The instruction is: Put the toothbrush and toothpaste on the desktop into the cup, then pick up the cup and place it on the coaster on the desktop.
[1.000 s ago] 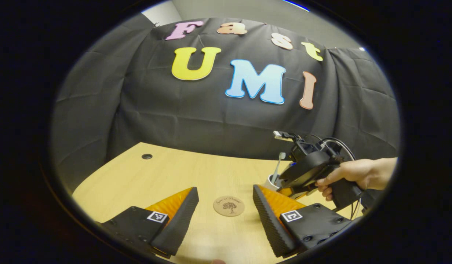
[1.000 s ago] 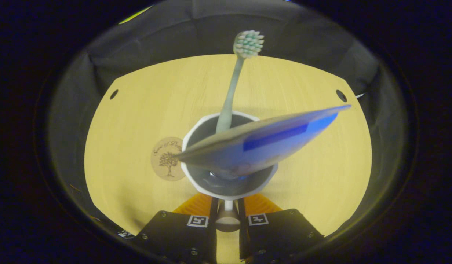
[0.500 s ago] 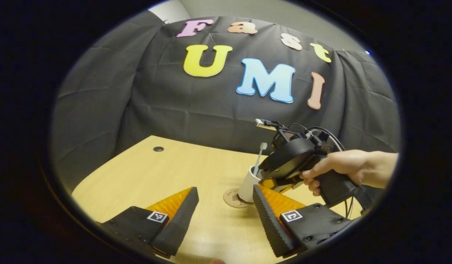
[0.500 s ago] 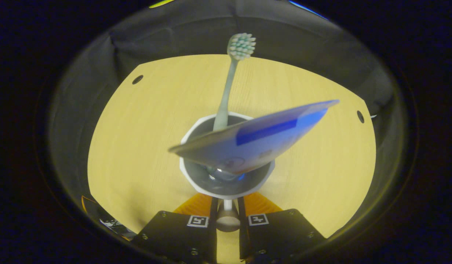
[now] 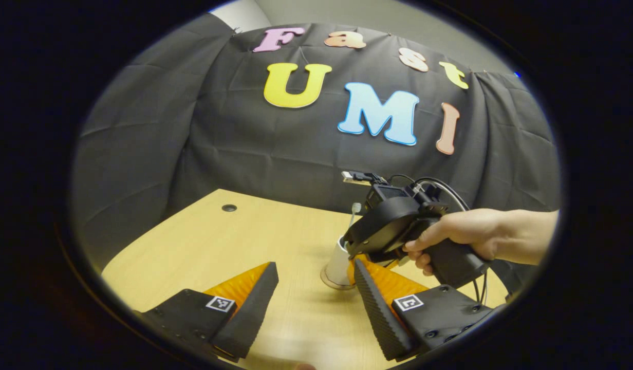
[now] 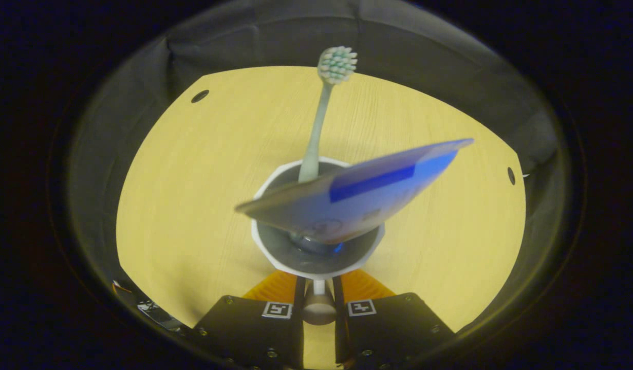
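The white cup point(image 5: 339, 261) stands over the round cork coaster point(image 5: 329, 282), whose rim peeks out under its base. Inside the cup point(image 6: 275, 259) are a pale green toothbrush point(image 6: 316, 139), head up, and a blue toothpaste tube point(image 6: 357, 198) leaning across the rim. My right gripper point(image 6: 318, 289) is shut on the cup's near wall. A hand point(image 5: 465, 237) holds that right gripper point(image 5: 355, 258) from the right. My left gripper point(image 5: 314, 303) hovers open above the desk, just in front of the cup, with nothing between its fingers.
The light wooden desk point(image 5: 208, 246) has cable holes at its back point(image 5: 228, 207) point(image 6: 199, 96) point(image 6: 510, 175). Black cloth closes the booth right behind the desk's far edge. Open desk surface lies left of the cup.
The right gripper has carried the cup leftward over the coaster, which now lies beneath it. The toothbrush and tube stayed inside. The left gripper stayed open and barely moved.
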Motion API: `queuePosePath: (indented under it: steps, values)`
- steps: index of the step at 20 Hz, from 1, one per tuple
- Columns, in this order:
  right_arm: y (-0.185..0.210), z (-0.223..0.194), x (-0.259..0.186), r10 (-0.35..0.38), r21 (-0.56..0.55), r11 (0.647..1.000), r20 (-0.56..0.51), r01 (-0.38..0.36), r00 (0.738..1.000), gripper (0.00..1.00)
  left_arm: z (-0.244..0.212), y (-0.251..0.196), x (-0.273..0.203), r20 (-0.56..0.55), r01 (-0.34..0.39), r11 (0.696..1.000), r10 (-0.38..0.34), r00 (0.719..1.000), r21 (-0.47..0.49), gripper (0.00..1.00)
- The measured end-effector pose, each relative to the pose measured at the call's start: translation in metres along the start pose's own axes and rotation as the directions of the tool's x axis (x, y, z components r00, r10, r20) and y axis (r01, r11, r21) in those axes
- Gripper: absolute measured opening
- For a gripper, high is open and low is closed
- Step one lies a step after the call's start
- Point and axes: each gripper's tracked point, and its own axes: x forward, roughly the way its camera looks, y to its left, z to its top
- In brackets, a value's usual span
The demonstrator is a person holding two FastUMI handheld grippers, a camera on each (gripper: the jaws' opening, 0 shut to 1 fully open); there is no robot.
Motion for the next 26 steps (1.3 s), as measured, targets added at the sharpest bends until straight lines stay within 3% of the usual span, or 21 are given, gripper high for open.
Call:
queuePosePath:
  steps: [1,2,6,9,12,13,16,18,19,20,22,26]
  values:
    - [0.000,0.000,-0.001,0.000,0.001,1.000,0.000,0.000,1.000,0.28,0.000,0.000,0.001,0.000,-0.001,1.000,0.001,1.000,0.000,0.94]
    - [-0.001,0.000,-0.001,-0.001,0.003,1.000,-0.003,0.001,1.000,0.21,0.000,0.001,0.001,-0.001,-0.001,1.000,0.001,1.000,-0.001,0.94]
    - [-0.002,0.002,-0.005,0.005,-0.001,1.000,0.005,-0.005,1.000,0.27,-0.001,0.000,0.001,0.000,0.001,1.000,-0.001,1.000,-0.001,0.96]
    - [-0.003,0.004,-0.036,0.040,0.010,0.999,0.041,-0.041,0.998,0.30,0.001,-0.002,0.002,0.004,0.003,1.000,-0.003,1.000,0.007,0.96]
    - [-0.010,0.002,-0.080,0.092,0.040,0.994,0.123,-0.097,0.988,0.42,0.007,-0.006,0.006,0.007,0.010,1.000,-0.010,1.000,0.021,0.96]
    - [-0.016,-0.003,-0.104,0.104,0.057,0.992,0.168,-0.115,0.980,0.53,0.011,-0.010,0.008,0.014,0.016,0.999,-0.016,1.000,0.029,0.96]
    - [-0.038,-0.011,-0.154,0.109,0.086,0.987,0.284,-0.139,0.953,0.52,0.027,-0.024,0.014,0.035,0.035,0.998,-0.037,0.999,0.051,0.96]
    - [-0.053,-0.019,-0.175,0.079,0.095,0.988,0.368,-0.122,0.927,0.68,0.038,-0.036,0.014,0.055,0.049,0.997,-0.052,0.997,0.063,0.96]
    - [-0.065,-0.022,-0.189,0.051,0.095,0.991,0.409,-0.098,0.911,0.65,0.043,-0.042,0.014,0.065,0.056,0.996,-0.061,0.996,0.067,0.96]
    - [-0.076,-0.026,-0.206,0.019,0.098,0.992,0.470,-0.074,0.883,0.72,0.049,-0.052,0.014,0.079,0.063,0.996,-0.068,0.994,0.069,0.96]
    - [-0.093,-0.033,-0.234,-0.037,0.107,0.994,0.576,-0.030,0.816,0.77,0.060,-0.064,0.012,0.102,0.068,0.995,-0.075,0.992,0.073,0.99]
    - [-0.121,-0.054,-0.280,-0.134,0.123,0.991,0.761,0.062,0.635,0.77,0.088,-0.092,0.004,0.167,0.073,0.992,-0.089,0.982,0.100,0.94]
